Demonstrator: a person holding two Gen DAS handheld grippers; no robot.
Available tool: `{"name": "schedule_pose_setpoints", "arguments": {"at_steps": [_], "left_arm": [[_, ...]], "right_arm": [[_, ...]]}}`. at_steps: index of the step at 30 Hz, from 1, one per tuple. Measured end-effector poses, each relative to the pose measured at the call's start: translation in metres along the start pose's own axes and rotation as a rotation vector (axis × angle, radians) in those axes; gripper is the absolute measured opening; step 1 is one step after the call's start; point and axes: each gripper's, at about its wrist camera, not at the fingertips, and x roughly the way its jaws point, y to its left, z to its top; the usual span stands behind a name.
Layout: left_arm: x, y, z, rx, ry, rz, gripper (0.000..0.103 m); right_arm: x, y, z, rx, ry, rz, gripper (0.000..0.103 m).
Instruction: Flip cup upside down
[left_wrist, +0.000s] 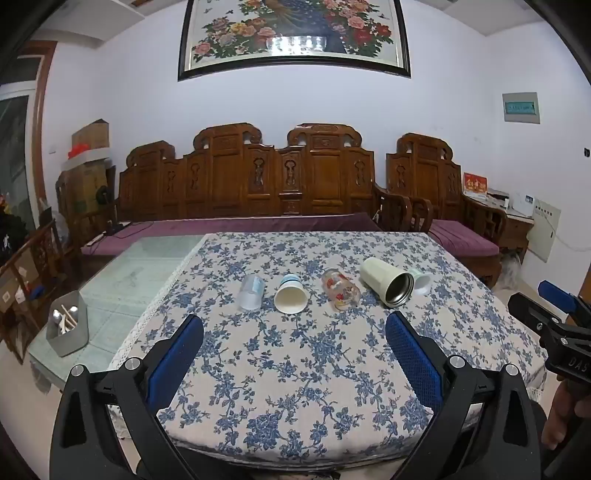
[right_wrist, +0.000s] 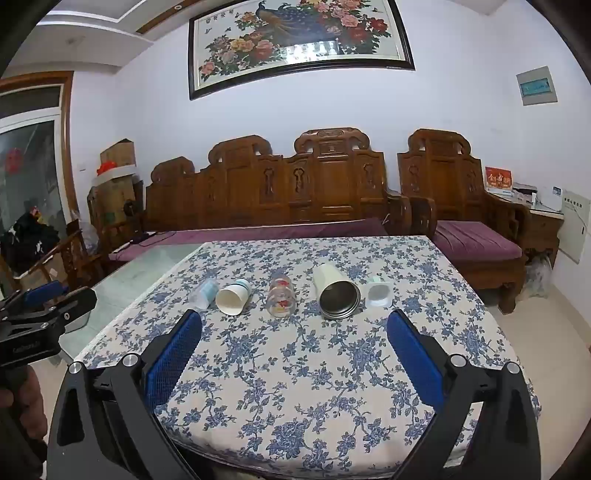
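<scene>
Several cups lie on their sides in a row on the blue-flowered tablecloth (left_wrist: 295, 369). From the left: a clear plastic cup (left_wrist: 252, 291) (right_wrist: 204, 293), a white paper cup (left_wrist: 290, 297) (right_wrist: 232, 298), a glass with red flowers (left_wrist: 340, 288) (right_wrist: 281, 297), a cream steel-lined tumbler (left_wrist: 386, 282) (right_wrist: 336, 291), and a small white cup (left_wrist: 421, 281) (right_wrist: 378, 293). My left gripper (left_wrist: 294, 325) is open and empty, short of the row. My right gripper (right_wrist: 294, 323) is open and empty, also short of the row.
A grey holder with utensils (left_wrist: 68, 328) stands on the bare glass tabletop (left_wrist: 140, 266) at left. A carved wooden sofa with purple cushions (left_wrist: 258, 192) runs behind the table. The right gripper shows at the left wrist view's right edge (left_wrist: 554, 325).
</scene>
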Motion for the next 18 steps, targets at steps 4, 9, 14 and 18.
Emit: {"name": "schedule_pose_setpoints", "arguments": {"at_steps": [4,9,14,18], "left_arm": [[0.0004,-0.0003,0.0000,0.005,0.004,0.005,0.095],[0.0005,-0.0004,0.0002,0.004,0.000,0.007,0.095],[-0.0033,0.0001,0.0014,0.000,-0.008,0.007,0.095],[-0.0026,-0.0028,0.0025,0.000,-0.014,0.006,0.095]], "right_arm": [[0.0005,-0.0007,-0.0009,-0.003,0.000,-0.001,0.101],[0.0015,-0.0020,-0.0030,-0.003,0.004,-0.004,0.101],[0.0004,-0.0048,-0.0018,-0.006,0.003,-0.004,0.101],[0.0004,-0.0033,-0.0015,0.000,0.003,-0.005,0.101]]}}
